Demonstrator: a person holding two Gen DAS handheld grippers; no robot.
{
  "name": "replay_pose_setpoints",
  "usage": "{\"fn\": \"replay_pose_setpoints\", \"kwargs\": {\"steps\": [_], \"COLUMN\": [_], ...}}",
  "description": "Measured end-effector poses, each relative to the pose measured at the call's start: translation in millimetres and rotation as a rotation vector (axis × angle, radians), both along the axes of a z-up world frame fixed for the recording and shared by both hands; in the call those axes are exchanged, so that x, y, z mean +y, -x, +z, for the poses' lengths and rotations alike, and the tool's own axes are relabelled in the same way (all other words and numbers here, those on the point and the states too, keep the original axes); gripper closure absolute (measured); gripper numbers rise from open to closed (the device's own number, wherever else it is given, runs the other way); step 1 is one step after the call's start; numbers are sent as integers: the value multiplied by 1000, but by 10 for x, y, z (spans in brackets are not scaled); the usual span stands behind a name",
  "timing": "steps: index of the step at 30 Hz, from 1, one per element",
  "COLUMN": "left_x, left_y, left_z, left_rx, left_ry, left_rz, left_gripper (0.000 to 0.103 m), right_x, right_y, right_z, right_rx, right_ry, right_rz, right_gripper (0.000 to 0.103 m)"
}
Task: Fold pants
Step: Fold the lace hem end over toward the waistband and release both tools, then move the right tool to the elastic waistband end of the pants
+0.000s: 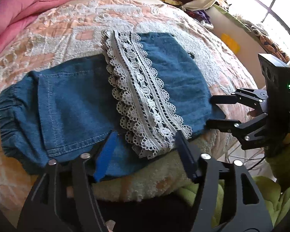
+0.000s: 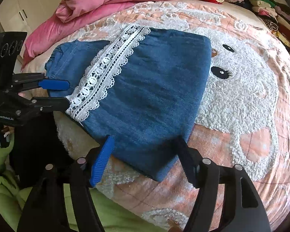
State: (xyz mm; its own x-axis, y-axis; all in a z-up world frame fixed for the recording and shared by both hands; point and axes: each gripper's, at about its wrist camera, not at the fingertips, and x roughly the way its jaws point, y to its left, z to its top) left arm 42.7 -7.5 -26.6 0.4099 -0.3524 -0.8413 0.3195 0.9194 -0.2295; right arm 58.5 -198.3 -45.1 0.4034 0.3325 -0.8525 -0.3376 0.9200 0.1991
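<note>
Blue denim pants (image 1: 73,104) lie folded on the bed, the leg end with white lace trim (image 1: 143,96) laid over the waist half. They also show in the right wrist view (image 2: 150,96), lace trim (image 2: 106,71) on the left. My left gripper (image 1: 145,145) is open at the near edge of the pants, its fingers astride the lace hem, holding nothing; it shows in the right wrist view (image 2: 66,92). My right gripper (image 2: 145,145) is open over the near edge of the folded leg; it shows in the left wrist view (image 1: 208,112) at the fold's right edge.
The bed has a peach quilt (image 2: 241,164) with a fluffy white cartoon figure (image 2: 241,89). A pink duvet (image 2: 106,2) lies at the far left. Piled clothes (image 2: 270,9) line the far right. A green sleeve (image 2: 38,193) is near me. A window (image 1: 270,5) is at right.
</note>
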Motion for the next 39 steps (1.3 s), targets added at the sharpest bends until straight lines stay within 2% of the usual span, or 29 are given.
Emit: {"fn": "replay_pose_setpoints", "kwargs": {"steps": [2,3,6,8,10,12,22,33,39], "left_x": [15,22,28,44,57,73,202,403,548], "left_y": [16,18,27,43,55,69,122,209,266], "left_z": [37,51,97,126,155,181,293,388,429], "left_rx": [-13,-19,-39,-49,-58,-66,-95,-126,-160], "left_ry": [-8,-14,-32,-40,-50,-54,-78,-92,-139], "left_rz": [8,14,31,40,51,59,120,186,231], "left_gripper": [40,33,27,21,16,11,10,10,10], "right_x": [-6,-11,-46,-61,-73,-89,-112,19,200], "right_y": [11,17,37,35,34,35,50,-7,-104], "right_z": [29,49,123,159,196,232,381,561,701], "right_rx": [-7,-14,-37,-47,-60,-74,-127,-174,-204], "right_ry": [-1,0,-13,-21,-22,-18,-8,-14,-33], "right_rz": [-2,-6,-25,-36,-47,-59,-102,-91,-66], "right_gripper": [31,28,21,19,12,12,5,5,5]}}
